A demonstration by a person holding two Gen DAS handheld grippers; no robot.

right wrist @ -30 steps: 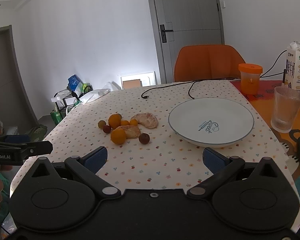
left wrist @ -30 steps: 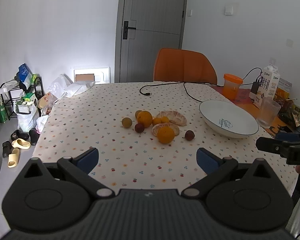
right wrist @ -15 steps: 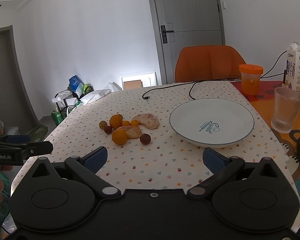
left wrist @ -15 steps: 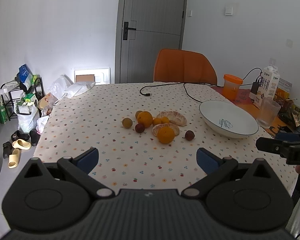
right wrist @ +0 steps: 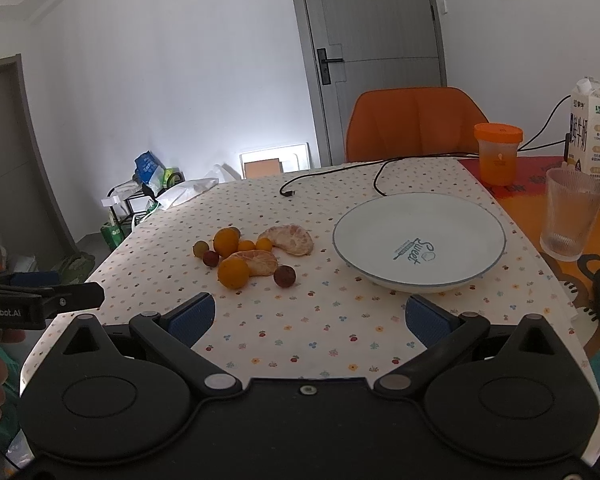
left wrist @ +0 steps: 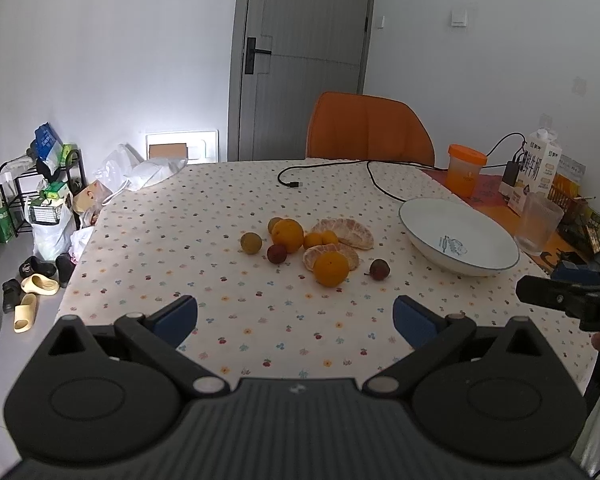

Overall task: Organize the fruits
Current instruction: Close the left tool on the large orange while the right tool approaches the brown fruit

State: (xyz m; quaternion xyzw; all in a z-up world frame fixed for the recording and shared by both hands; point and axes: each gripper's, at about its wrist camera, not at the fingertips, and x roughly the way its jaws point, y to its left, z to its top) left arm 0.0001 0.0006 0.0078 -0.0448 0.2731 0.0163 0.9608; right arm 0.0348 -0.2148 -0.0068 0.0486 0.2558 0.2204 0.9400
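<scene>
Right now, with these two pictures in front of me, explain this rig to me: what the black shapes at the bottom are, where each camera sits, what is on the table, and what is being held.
There is no robot here. A person holds a two-finger gripper in each hand, and each gripper carries a wide-angle camera looking forward along its fingers.

The black shape at the bottom of the left wrist view is the left gripper; in the right wrist view it is the right gripper. Their blue-padded fingers stand wide apart, and neither holds anything.

On the dotted tablecloth lies a cluster of fruit: two oranges, peeled citrus segments, and small reddish and yellowish fruits. To its right sits an empty white plate.

Further right are a clear glass, an orange-lidded jar and a milk carton. A black cable crosses the far end, before an orange chair.
</scene>
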